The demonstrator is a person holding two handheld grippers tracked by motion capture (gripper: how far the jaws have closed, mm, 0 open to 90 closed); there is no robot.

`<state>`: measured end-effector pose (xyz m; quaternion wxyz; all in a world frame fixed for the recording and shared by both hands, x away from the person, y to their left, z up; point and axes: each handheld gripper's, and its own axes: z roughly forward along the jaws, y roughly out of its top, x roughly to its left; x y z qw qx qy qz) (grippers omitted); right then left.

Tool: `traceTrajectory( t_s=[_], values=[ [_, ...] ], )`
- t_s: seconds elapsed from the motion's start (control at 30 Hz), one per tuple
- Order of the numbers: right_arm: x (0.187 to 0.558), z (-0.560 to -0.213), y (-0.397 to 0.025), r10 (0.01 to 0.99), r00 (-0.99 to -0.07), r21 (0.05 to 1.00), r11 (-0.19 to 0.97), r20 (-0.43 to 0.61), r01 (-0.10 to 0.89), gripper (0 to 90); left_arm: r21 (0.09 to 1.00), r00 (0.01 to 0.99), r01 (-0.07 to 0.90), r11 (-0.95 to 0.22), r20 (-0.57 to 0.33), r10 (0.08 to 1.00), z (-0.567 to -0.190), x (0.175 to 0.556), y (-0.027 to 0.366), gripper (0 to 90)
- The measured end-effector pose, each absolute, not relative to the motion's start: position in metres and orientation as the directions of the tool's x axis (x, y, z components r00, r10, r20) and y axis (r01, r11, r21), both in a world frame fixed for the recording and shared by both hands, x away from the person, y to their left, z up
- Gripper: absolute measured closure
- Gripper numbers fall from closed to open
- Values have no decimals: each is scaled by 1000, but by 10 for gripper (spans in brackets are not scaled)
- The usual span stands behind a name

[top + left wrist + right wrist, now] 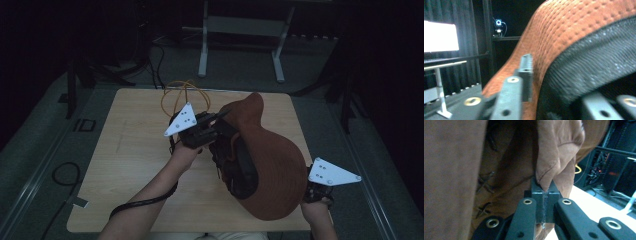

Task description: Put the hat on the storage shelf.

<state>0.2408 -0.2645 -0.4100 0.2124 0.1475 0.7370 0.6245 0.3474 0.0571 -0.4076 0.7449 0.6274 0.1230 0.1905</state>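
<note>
- We count one brown hat (272, 160) on one wooden table (135, 165).
- We count two grippers: left gripper (216, 120), right gripper (544, 188).
- One orange cable loop (175, 92).

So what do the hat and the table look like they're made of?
Hat: rust-brown, matte, suede-like fabric with stitched rows and a soft fold in the right tongs; the inner band looks like dark mesh. Table: pale wood-grain top, possibly laminate.

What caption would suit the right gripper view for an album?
Right gripper fingers pinched shut on a fold of the brown hat, above a pale wooden table.
</note>
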Motion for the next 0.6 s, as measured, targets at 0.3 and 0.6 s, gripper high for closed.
traceTrajectory(
  t_s=[0.3, 0.6],
  values=[
    [236, -390, -272, 496, -855, 986, 139, -153, -96, 893, 998, 853, -46, 45, 16, 522, -408, 348, 55, 359],
    [238, -383, -277, 522, -841, 988, 120, -144, -95, 893, 998, 819, -38, -48, 59, 570, -418, 338, 69, 153]
  ],
)
